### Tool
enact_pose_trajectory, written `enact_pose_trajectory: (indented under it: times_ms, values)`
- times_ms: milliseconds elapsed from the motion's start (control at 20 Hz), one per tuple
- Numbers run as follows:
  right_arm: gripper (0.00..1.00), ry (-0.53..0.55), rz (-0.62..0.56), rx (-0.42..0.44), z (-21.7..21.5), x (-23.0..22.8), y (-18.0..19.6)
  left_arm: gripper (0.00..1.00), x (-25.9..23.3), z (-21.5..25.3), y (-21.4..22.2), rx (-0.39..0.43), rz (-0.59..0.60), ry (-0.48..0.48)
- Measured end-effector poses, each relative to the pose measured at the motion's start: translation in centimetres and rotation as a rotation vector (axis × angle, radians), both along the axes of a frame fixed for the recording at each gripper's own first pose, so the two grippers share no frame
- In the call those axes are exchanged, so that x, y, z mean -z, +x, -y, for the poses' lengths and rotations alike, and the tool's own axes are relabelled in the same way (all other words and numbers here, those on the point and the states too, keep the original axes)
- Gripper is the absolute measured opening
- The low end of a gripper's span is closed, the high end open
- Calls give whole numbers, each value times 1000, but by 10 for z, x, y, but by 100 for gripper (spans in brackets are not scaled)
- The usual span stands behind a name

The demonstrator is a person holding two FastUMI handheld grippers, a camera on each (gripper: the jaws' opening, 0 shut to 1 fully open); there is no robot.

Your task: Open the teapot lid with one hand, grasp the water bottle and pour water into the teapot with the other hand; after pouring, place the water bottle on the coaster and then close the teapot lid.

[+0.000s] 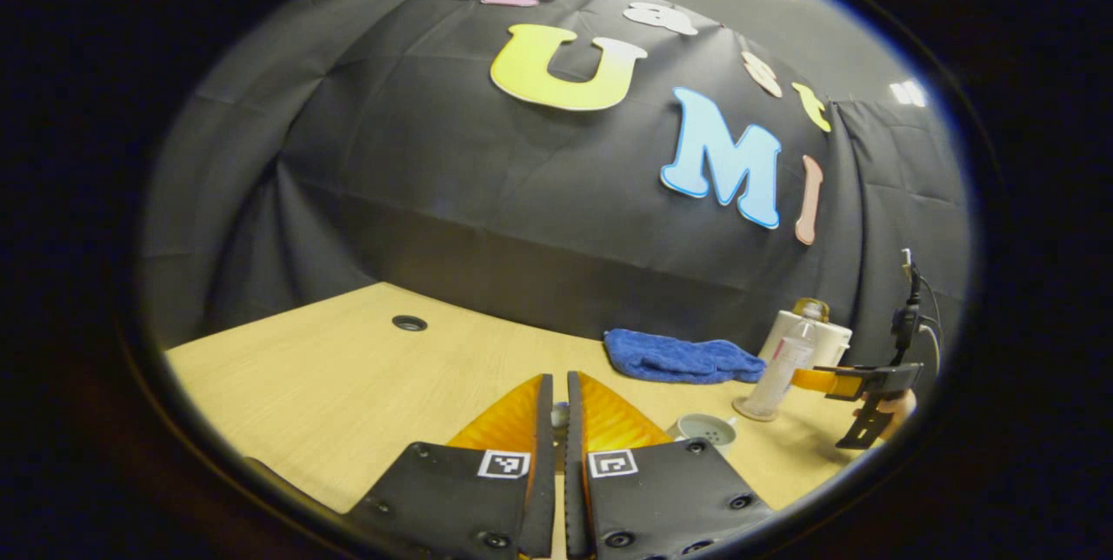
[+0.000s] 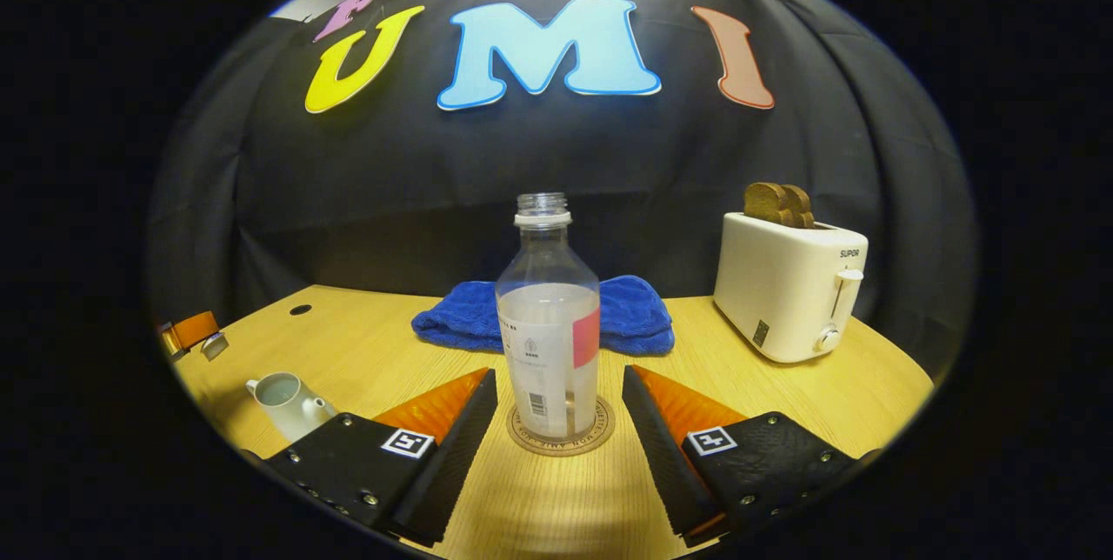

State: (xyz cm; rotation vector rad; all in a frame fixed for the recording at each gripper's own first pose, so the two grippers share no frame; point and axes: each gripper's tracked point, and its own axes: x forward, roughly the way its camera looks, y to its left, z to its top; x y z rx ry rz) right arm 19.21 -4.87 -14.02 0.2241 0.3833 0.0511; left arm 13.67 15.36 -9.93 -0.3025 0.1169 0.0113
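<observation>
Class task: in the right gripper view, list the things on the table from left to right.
Teapot → blue towel → water bottle on its coaster → toaster holding toast.

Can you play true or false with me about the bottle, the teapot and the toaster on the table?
1. The water bottle stands upright on the coaster. True.
2. The bottle has its cap on. False: its neck is open, no cap.
3. The right claw is squeezing the bottle. False: its fingers are spread apart on either side, not touching it.
4. The teapot has no lid on. True.
5. The toaster is empty. False: bread sticks out of the top.
6. A blue towel lies behind the bottle. True.
</observation>
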Motion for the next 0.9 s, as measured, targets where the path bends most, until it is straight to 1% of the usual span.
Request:
enact_pose_trajectory:
  times_ms: [200,300,450,600,650,750,900]
  values:
    - [90,-48,24,26,3,-4,-27,12,-5,24,1,37,-11,17]
    - [90,-95,35,18,-1,-9,-42,12,-8,35,4,43,-19,55]
    - [90,-145,63,-6,-12,-19,-66,12,-16,63,6,84,-16,116]
    - [90,-177,77,-31,-18,-29,-85,11,-18,95,12,122,-21,143]
    - [90,-175,87,-35,-20,-33,-91,12,-16,103,15,130,-26,159]
    - [90,-137,97,-33,-22,-39,-102,12,-16,117,21,137,-27,191]
    - [90,-76,111,-38,-24,-43,-115,12,-14,140,29,148,-30,203]
